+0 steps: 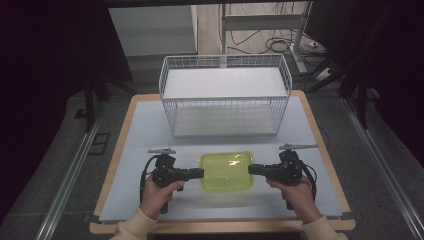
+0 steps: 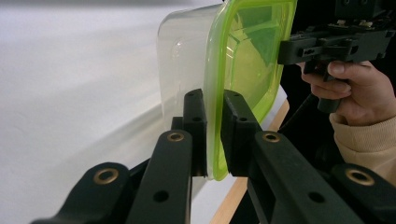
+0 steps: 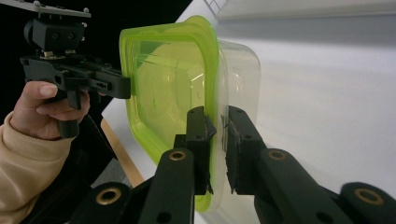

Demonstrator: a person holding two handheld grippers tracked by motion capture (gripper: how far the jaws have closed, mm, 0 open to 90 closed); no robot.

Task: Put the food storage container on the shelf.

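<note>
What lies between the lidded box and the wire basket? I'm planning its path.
Nothing: in the high view, bare grey mat runs from the box to the basket.

Overhead faces forward; gripper views close, sharing container [image 2: 243, 60].

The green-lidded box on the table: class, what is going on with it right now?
A person holds a claw in each hand and grips a clear container with a green lid from both ends. The left claw is clamped on the rim at its left end, the right claw on the rim at its right end. The container is over the near part of the white table cover, in front of an empty white wire basket.
</note>
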